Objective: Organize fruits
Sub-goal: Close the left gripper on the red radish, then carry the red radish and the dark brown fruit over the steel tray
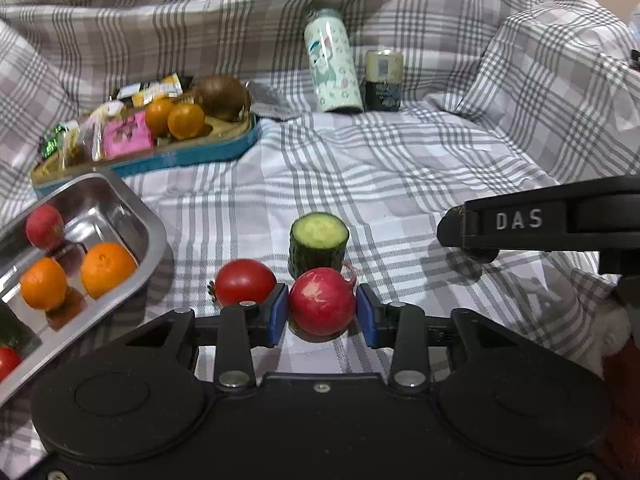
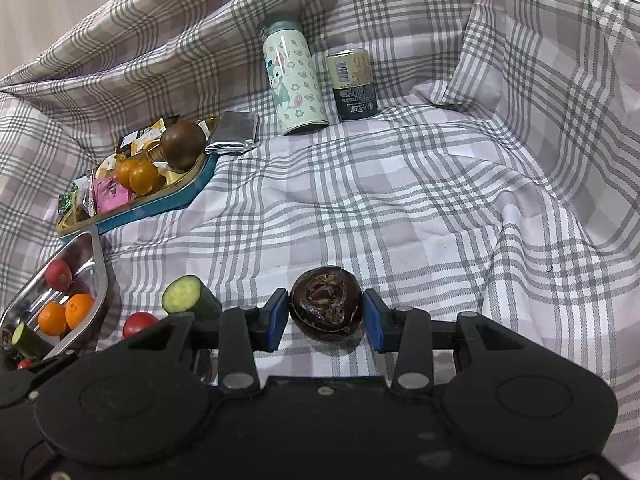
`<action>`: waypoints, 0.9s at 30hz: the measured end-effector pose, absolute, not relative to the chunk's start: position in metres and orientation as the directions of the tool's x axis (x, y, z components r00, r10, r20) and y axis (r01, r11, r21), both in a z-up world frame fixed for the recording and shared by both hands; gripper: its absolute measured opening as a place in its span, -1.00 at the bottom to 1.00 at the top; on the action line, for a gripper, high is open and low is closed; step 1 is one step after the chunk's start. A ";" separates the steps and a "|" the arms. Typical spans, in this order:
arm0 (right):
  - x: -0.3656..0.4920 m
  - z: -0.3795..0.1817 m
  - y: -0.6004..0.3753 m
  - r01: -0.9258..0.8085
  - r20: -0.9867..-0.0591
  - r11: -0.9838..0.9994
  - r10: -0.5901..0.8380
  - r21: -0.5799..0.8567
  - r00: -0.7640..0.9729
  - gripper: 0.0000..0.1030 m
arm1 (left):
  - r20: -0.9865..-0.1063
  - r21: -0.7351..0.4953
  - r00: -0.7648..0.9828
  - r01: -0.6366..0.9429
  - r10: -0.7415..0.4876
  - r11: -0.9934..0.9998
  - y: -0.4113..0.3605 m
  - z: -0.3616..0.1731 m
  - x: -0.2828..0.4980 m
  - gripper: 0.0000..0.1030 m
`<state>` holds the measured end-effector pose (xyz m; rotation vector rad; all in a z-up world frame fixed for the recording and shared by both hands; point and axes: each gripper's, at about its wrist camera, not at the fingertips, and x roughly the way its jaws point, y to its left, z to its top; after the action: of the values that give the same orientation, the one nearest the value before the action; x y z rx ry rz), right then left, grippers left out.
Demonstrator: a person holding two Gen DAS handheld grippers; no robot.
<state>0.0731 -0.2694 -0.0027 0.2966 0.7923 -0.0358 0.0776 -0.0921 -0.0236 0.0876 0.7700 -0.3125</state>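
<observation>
From your left wrist: the steel tray (image 1: 154,236) already holds two oranges and a radish, while a tomato (image 1: 245,282) and cucumber piece (image 1: 319,246) wait on the cloth — your left gripper (image 1: 322,312) brackets a radish (image 1: 322,301), pads touching or nearly.

From your right wrist: your right gripper (image 2: 326,316) straddles a dark round fruit (image 2: 326,305) — jaws apart, slim gaps.

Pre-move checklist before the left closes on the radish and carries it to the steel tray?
1. Radish centred between left gripper pads: ok.
2. Left jaws closed on it: not ok, small gaps show either side.
3. Tomato clear of the left pad: cannot tell, it sits right against it.
4. Free spot in steel tray: ok, bare metal by the oranges.
5. Right gripper out of the path: ok, off right around a dark fruit.
</observation>
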 end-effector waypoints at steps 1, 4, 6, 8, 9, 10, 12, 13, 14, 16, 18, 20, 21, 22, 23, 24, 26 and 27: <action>0.073 -0.003 -0.269 0.143 -0.706 0.958 0.078 0.248 0.704 -0.19 | -0.696 -0.043 0.673 0.305 -0.248 0.951 -0.092 -0.025 0.078 -0.10; 0.072 -0.003 -0.270 0.147 -0.705 0.958 0.074 0.247 0.705 -0.19 | -0.689 -0.079 0.677 0.284 -0.258 0.956 -0.088 -0.025 0.078 -0.12; 0.071 -0.002 -0.271 0.151 -0.703 0.957 0.069 0.247 0.708 -0.19 | -0.690 -0.105 0.673 0.273 -0.268 0.956 -0.085 -0.024 0.079 -0.13; 0.070 -0.002 -0.272 0.158 -0.703 0.956 0.063 0.246 0.709 -0.19 | -0.689 -0.122 0.672 0.263 -0.272 0.957 -0.082 -0.021 0.078 -0.13; 0.070 -0.002 -0.273 0.162 -0.704 0.956 0.061 0.246 0.707 -0.19 | -0.686 -0.128 0.675 0.256 -0.272 0.958 -0.079 -0.019 0.077 -0.13; 0.070 -0.002 -0.273 0.165 -0.705 0.955 0.059 0.246 0.706 -0.19 | -0.682 -0.132 0.679 0.252 -0.273 0.959 -0.077 -0.016 0.076 -0.13; 0.070 -0.003 -0.273 0.170 -0.708 0.955 0.055 0.244 0.704 -0.19 | -0.672 -0.142 0.688 0.241 -0.273 0.960 -0.072 -0.010 0.074 -0.13; 0.070 -0.002 -0.273 0.172 -0.707 0.955 0.053 0.242 0.705 -0.19 | -0.667 -0.146 0.695 0.232 -0.269 0.962 -0.069 -0.006 0.073 -0.13; 0.070 -0.002 -0.273 0.172 -0.707 0.955 0.050 0.240 0.706 -0.19 | -0.662 -0.149 0.702 0.223 -0.264 0.964 -0.065 -0.003 0.073 -0.13; 0.070 -0.002 -0.272 0.172 -0.707 0.956 0.049 0.237 0.705 -0.19 | -0.645 -0.153 0.720 0.203 -0.254 0.967 -0.055 0.004 0.071 -0.13; 0.071 -0.002 -0.269 0.168 -0.708 0.958 0.049 0.234 0.704 -0.19 | -0.628 -0.145 0.745 0.173 -0.226 0.974 -0.042 0.011 0.069 -0.13; 0.072 -0.002 -0.266 0.161 -0.707 0.960 0.049 0.227 0.705 -0.19 | -0.613 -0.136 0.765 0.143 -0.196 0.980 -0.029 0.016 0.068 -0.13; 0.073 -0.002 -0.265 0.157 -0.707 0.962 0.050 0.225 0.706 -0.19 | -0.606 -0.130 0.775 0.123 -0.177 0.984 -0.021 0.018 0.067 -0.13; 0.073 -0.002 -0.263 0.152 -0.706 0.963 0.051 0.222 0.706 -0.19 | -0.601 -0.127 0.782 0.106 -0.162 0.986 -0.015 0.020 0.067 -0.13; 0.073 -0.002 -0.261 0.148 -0.706 0.965 0.052 0.219 0.707 -0.19 | -0.596 -0.124 0.790 0.090 -0.146 0.988 -0.007 0.021 0.066 -0.13; 0.073 -0.002 -0.260 0.143 -0.705 0.966 0.054 0.217 0.708 -0.19 | -0.590 -0.117 0.797 0.071 -0.127 0.991 0.001 0.022 0.066 -0.13; 0.074 -0.001 -0.258 0.134 -0.700 0.967 0.057 0.215 0.712 -0.19 | -0.583 -0.104 0.807 0.041 -0.095 0.994 0.012 0.023 0.064 -0.13; 0.074 -0.001 -0.257 0.130 -0.698 0.968 0.060 0.215 0.713 -0.19 | -0.578 -0.097 0.812 0.025 -0.077 0.995 0.020 0.024 0.063 -0.13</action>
<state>0.0741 -0.2569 -0.0007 0.2579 0.7778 -0.0394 0.0627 0.0199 0.0243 -0.0866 0.6205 -0.0549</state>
